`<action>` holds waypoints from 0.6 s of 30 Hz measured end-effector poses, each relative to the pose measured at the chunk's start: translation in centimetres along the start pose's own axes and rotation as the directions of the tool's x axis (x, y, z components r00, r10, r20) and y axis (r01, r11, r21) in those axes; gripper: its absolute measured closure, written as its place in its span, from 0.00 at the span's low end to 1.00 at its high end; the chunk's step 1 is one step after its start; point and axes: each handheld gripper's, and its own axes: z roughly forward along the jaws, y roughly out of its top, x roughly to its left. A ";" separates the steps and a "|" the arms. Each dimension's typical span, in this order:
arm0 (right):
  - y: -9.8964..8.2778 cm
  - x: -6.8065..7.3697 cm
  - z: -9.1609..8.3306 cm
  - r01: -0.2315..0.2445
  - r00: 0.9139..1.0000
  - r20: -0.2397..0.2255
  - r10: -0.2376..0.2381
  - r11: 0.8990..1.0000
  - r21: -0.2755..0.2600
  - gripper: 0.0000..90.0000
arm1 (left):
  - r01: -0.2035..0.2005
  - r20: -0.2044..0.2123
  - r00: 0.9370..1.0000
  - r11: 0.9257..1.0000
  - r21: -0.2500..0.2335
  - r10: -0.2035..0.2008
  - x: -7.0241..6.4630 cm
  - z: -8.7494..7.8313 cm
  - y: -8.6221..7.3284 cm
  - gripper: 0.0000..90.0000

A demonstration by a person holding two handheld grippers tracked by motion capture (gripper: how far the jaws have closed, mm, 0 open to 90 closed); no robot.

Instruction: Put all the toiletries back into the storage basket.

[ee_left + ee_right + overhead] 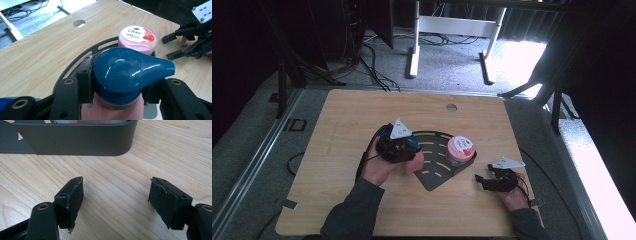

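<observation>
My left gripper [120,87] is shut on a bottle by its glossy blue teardrop-shaped cap [130,71], with a pale pink body showing just under the cap. From above, the left gripper [399,145] holds it over the left part of a black fan-shaped tray [437,172]. A pink Dove jar [460,148] stands in the tray's right corner, and its lid [138,38] lies just beyond the cap. My right gripper [482,181] rests low over the table right of the tray. It stands open [116,200] with bare wood between its pads, facing the tray's rounded wall [75,137].
The wooden table [362,120] has a round cable hole [451,107] near its far edge. Beyond the table are a white desk frame [452,30] and cables on the grey floor. The right gripper [175,46] also appears to the right of the jar.
</observation>
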 end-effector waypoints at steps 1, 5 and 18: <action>0.0 0.0 0.0 0.001 1.000 0.000 -0.001 1.000 -0.001 0.31 | 0.002 0.000 1.000 1.000 -0.002 -0.002 0.0 0.1 0.0 0.59; 0.0 0.0 0.0 0.000 1.000 -0.001 0.000 1.000 0.000 0.30 | 0.003 0.002 1.000 1.000 -0.004 -0.003 0.0 0.4 0.2 0.59; 0.0 0.0 0.0 0.000 1.000 -0.001 0.000 1.000 0.000 0.30 | 0.010 0.004 1.000 1.000 -0.004 -0.010 -0.1 1.3 0.5 0.59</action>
